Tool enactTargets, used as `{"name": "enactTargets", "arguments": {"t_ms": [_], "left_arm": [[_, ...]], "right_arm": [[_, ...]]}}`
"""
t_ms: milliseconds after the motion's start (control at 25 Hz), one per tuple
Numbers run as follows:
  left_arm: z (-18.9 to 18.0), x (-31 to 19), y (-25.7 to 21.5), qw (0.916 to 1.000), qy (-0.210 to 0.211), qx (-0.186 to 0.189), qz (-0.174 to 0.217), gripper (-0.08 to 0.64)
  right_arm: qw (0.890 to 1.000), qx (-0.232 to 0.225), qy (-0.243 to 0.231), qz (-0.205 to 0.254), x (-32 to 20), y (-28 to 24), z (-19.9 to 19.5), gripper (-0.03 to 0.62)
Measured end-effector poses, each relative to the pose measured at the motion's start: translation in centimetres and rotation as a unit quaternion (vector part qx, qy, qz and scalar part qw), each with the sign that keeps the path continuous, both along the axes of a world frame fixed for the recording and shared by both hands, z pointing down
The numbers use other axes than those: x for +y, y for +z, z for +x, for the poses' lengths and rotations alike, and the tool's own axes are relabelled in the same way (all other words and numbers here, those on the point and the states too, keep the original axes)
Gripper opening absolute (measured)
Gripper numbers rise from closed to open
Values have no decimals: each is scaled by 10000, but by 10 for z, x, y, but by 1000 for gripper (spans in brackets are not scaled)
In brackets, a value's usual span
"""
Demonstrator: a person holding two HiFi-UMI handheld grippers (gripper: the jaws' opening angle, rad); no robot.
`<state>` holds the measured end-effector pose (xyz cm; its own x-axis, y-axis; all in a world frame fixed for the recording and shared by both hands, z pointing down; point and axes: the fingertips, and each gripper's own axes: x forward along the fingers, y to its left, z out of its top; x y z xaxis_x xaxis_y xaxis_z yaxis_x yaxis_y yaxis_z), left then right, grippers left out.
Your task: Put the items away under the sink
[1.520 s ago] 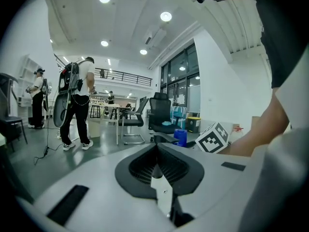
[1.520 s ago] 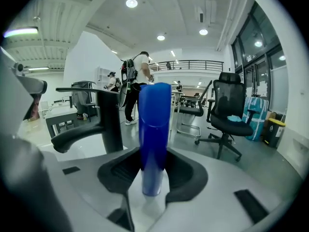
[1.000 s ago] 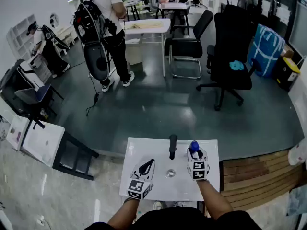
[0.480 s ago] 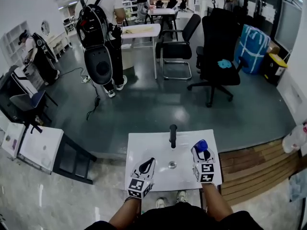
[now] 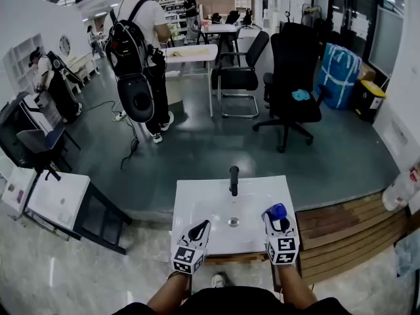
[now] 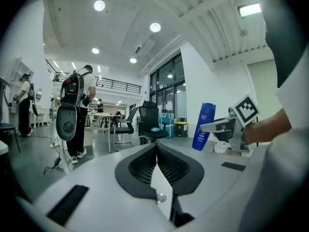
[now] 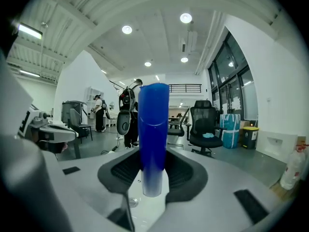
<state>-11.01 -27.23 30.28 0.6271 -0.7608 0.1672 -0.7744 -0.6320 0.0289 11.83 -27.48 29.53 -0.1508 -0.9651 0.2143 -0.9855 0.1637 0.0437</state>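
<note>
while the right tongs (image 5: 276, 220) stood clamped on the tall blue plastic bottle (image 5: 276, 210), it sat upright over the front right corner of the white square sink (image 5: 197, 199). the left tongs (image 5: 199, 229) were pressed together, empty. the bottle looked stiff, smooth and probably slippery (a grip low on its body seemed soundest), and fairly light.

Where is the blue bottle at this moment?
In the head view, the blue bottle stands upright in the right hand-held gripper, above the right side of the white sink, right of the black tap.
</note>
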Motion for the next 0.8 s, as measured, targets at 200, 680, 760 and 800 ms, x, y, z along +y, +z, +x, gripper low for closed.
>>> {"name": "enactTargets", "arguments": {"t_ms": [200, 680, 760, 800], "left_arm": [[23, 44, -1, 10000, -64, 17, 25, 21], [84, 177, 16, 9996, -12, -283, 30, 21], [86, 198, 16, 9996, -76, -290, 2, 21], [86, 209, 16, 9996, -108, -277, -21, 21]], "right_arm": [[9992, 19, -382, 103, 45, -2, 0, 161], [9958, 99, -908, 87, 159, 9, 6, 161], [9952, 55, -971, 85, 176, 11, 5, 161], [9949, 7, -1005, 76, 185, 12, 5, 161]]}}
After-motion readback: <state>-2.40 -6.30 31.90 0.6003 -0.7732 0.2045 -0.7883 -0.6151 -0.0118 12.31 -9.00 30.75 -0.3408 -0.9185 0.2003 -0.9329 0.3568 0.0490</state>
